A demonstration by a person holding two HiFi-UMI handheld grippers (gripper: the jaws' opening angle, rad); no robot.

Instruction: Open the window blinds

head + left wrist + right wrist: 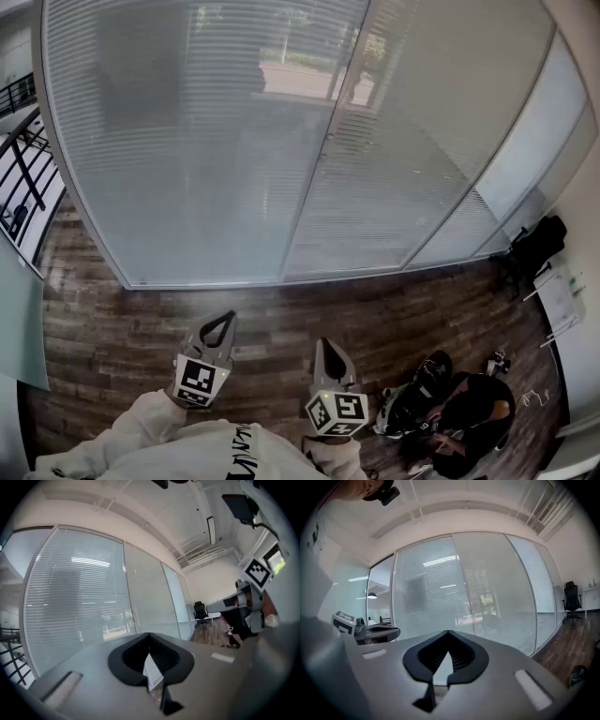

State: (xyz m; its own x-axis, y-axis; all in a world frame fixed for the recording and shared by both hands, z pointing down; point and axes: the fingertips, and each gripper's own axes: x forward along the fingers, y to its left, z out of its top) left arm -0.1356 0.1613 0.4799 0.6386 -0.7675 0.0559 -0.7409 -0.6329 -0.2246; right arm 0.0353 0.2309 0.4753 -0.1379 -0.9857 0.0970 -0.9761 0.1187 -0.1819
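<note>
Far left edge: black metal railing (23, 173). Left gripper (223, 323), grey with black jaw rims: jaws closed together, nothing held, pointing level toward window. Pale horizontal-slat window blinds (216, 141) ahead, slats shut and covering glass panels, well apart from both claws. Right gripper (330, 349): jaws likewise pressed together, empty. Dark wood-plank floor (112, 328) below. Black office chair (536, 246) by right wall.
</note>
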